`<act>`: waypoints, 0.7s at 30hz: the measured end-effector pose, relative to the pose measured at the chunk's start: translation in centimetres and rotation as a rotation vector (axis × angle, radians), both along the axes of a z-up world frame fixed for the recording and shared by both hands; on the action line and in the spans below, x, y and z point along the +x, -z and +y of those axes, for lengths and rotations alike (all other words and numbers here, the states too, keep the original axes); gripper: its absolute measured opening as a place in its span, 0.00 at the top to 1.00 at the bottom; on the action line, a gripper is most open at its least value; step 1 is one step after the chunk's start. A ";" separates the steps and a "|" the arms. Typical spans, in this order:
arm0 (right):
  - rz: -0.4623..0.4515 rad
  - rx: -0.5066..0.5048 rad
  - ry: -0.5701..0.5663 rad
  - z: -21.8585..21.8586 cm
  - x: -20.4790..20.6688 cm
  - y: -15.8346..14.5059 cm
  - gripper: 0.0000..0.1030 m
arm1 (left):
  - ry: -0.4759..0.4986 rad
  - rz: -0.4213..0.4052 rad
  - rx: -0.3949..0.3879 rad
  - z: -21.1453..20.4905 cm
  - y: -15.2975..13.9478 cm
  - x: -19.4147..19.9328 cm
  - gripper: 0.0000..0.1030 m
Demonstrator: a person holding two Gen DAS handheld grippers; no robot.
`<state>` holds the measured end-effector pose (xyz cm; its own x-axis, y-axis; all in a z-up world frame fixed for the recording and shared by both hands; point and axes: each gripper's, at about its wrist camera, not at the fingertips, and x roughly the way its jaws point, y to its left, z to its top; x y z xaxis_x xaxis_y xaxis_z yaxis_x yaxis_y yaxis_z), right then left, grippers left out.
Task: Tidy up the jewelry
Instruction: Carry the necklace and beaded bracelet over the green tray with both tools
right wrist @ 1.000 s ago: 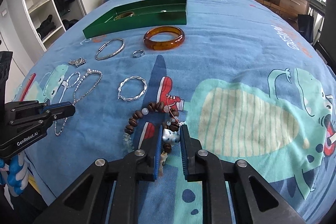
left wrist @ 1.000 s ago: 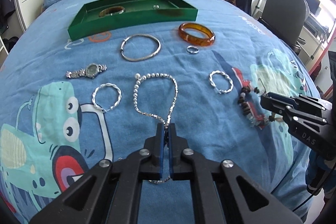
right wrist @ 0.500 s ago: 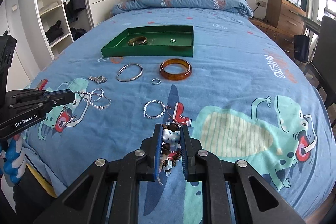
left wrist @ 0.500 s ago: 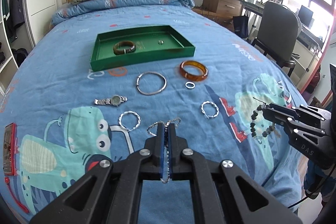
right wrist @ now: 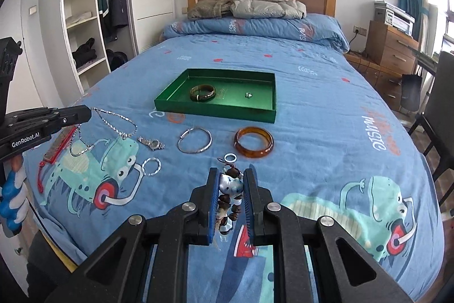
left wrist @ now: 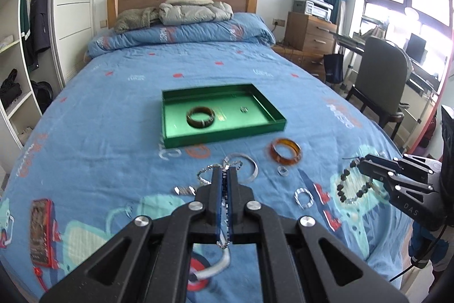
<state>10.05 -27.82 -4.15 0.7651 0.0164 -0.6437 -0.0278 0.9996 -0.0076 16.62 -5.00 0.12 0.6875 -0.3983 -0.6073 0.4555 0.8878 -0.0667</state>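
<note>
My left gripper [left wrist: 224, 175] is shut on a silver bead necklace [right wrist: 113, 129], which hangs from it well above the blue bedspread. My right gripper [right wrist: 231, 178] is shut on a brown bead bracelet [left wrist: 354, 186] with a pale blue charm [right wrist: 231, 185], also lifted. A green tray [left wrist: 167, 129] lies mid-bed holding a dark bangle [left wrist: 200, 117] and a small ring [left wrist: 244, 109]. In front of the tray lie an amber bangle [right wrist: 253, 141], a silver bangle [right wrist: 194, 140], a small ring [right wrist: 230, 158], a watch [right wrist: 151, 143] and a twisted silver bracelet [right wrist: 151, 166].
Another twisted silver bracelet [left wrist: 303, 198] lies at front right. A red phone-like case [left wrist: 39, 234] lies at the bed's left edge. Pillows and folded jackets [left wrist: 193, 10] sit at the headboard. A chair [left wrist: 380, 87] and a drawer unit [left wrist: 309, 33] stand at the right.
Both grippers have risen high above the bed, lifting the necklace and the bead bracelet clear of the bedspread. The view has pulled back from the jewelry.
</note>
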 end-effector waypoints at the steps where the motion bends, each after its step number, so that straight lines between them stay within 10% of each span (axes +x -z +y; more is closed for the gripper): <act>1: -0.006 -0.006 -0.005 0.1 0.7 -0.4 0.84 | -0.009 -0.010 0.000 0.2 -0.5 0.9 0.98; 10: -0.071 -0.022 -0.033 0.3 11.4 -3.7 0.84 | -0.072 -0.056 0.004 -0.5 -3.1 12.0 0.98; 21: -0.034 0.073 0.014 -1.3 25.6 0.6 0.84 | -0.115 0.054 0.004 -4.6 2.2 25.4 0.98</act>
<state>35.64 -29.09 -4.75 0.7868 0.0512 -0.6150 -0.0144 0.9978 0.0647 42.01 -9.58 -2.04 0.6947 -0.3163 -0.6460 0.3469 0.9341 -0.0843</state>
